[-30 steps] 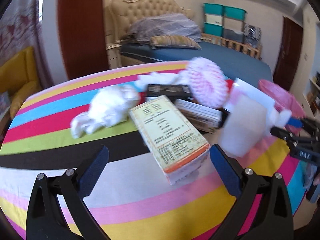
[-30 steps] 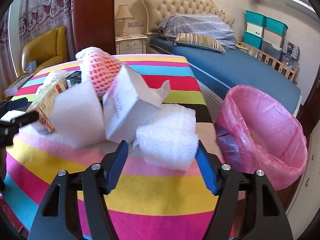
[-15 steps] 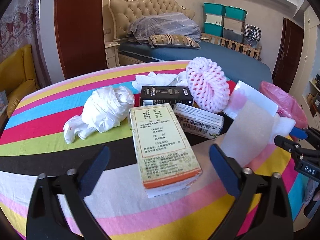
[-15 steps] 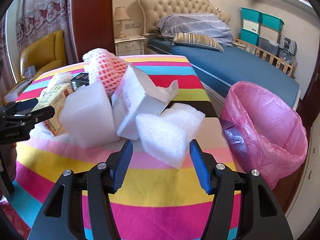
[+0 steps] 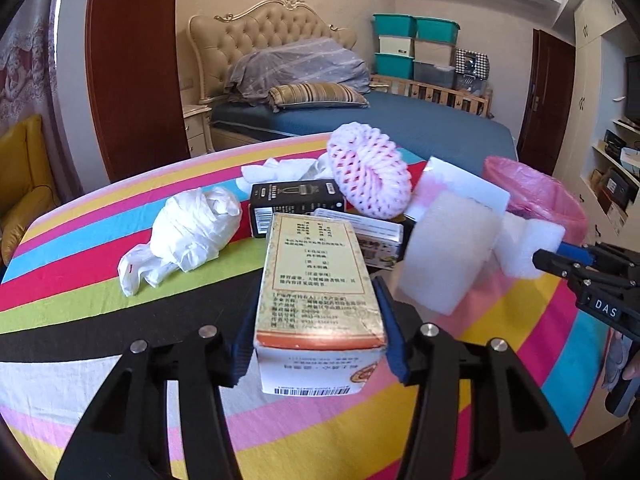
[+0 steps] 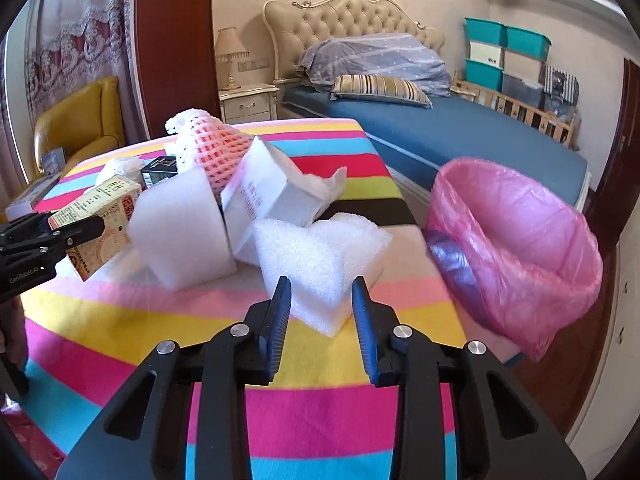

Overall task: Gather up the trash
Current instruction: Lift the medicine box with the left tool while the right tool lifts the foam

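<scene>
On the counter (image 5: 100, 344), the left tongs (image 5: 320, 332) are closed on the near end of the carton (image 5: 318, 276), pads flat against both long sides. Its long axis runs straight away from the tongs toward the pile at the counter's middle. To its right a foam slab (image 5: 444, 252) leans, just beside the carton, so a lift should go up before going across. Farther right, the right tongs (image 6: 322, 308) are narrowed onto the near corner of the foam chunk (image 6: 320, 256), which sits by the counter's right edge. The bin (image 6: 516, 248) stands just off that edge, nearer the right tongs, with open room between. The left carton probably has to cross over the pile to reach it.
</scene>
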{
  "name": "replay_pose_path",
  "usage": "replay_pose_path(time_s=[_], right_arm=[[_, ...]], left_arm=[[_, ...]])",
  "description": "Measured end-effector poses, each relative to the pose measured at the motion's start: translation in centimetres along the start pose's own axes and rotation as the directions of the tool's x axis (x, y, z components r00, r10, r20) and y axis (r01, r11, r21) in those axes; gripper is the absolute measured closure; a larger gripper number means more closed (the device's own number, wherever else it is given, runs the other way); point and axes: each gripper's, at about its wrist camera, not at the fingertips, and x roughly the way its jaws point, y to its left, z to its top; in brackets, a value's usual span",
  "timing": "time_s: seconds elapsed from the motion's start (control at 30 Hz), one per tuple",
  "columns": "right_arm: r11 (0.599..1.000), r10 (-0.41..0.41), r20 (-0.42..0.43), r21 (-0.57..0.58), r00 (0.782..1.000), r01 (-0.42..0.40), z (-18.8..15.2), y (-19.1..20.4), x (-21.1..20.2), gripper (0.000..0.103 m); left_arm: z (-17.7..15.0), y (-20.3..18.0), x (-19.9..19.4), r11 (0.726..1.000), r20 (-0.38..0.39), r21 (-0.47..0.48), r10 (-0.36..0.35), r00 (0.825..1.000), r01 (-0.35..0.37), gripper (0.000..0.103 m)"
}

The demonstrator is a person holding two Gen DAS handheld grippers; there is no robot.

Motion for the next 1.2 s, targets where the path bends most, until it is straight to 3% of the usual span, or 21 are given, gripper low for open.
replay_pose_path(time_s=[0.1, 0.17, 0.2, 0.23, 0.5, 0.57, 0.63, 0.9, 1.2], right_arm=[[0.999, -0.009, -0.02, 0.043, 1.0, 0.01, -0.9, -0.7, -0.6, 0.069], [0.998, -0.031, -0.02, 0.047, 0.999, 0.032, -1.2, -0.7, -0.9, 0.047], [0.998, -0.042, -0.011, 0.047, 0.999, 0.042, -1.2, -0.6, -1.0, 0.026], [0.998, -0.048, -0.005, 0.05, 0.999, 0.049, -1.2, -0.5, -1.1, 0.022], [0.992, -0.101, -0.04, 0.069, 0.994, 0.104, 0.7, 1.4, 1.7, 0.026], [0.988, -0.136, -0.057, 0.073, 0.989, 0.14, 1.1, 1.6, 2.5, 0.031], [0.98, -0.166, -0.076, 0.101, 0.983, 0.173, 1.0, 1.3, 3.1, 0.043], [0.99, -0.105, 0.039, 0.102, 0.994, 0.101, -0.2, 1.4, -0.6, 0.046], [0.998, -0.042, 0.144, 0.05, 0.989, 0.035, -1.7, 2.6, -4.7, 0.046]], left_arm=[[0.1, 0.0, -0.6, 1.0, 0.011, -0.002, -0.009, 1.0, 0.009, 0.051], [0.1, -0.1, -0.8, 1.0, 0.016, -0.001, -0.016, 1.0, 0.016, 0.051], [0.1, 0.0, -0.8, 1.0, 0.018, -0.002, -0.018, 1.0, 0.018, 0.051], [0.1, -0.1, -0.9, 1.0, 0.02, -0.004, -0.02, 1.0, 0.02, 0.051], [-0.2, 0.6, -1.5, 1.0, 0.054, -0.013, -0.024, 0.998, 0.025, 0.051], [-0.2, 0.7, -1.6, 0.999, 0.058, -0.012, -0.032, 0.998, 0.032, 0.051], [-0.4, 0.8, -1.7, 0.999, 0.063, -0.012, -0.036, 0.997, 0.037, 0.051], [-0.4, 0.7, -2.4, 0.999, 0.093, -0.012, -0.05, 0.994, 0.051, 0.051], [-0.2, -1.3, -3.5, 0.998, 0.121, 0.032, -0.053, 0.991, 0.049, 0.051]])
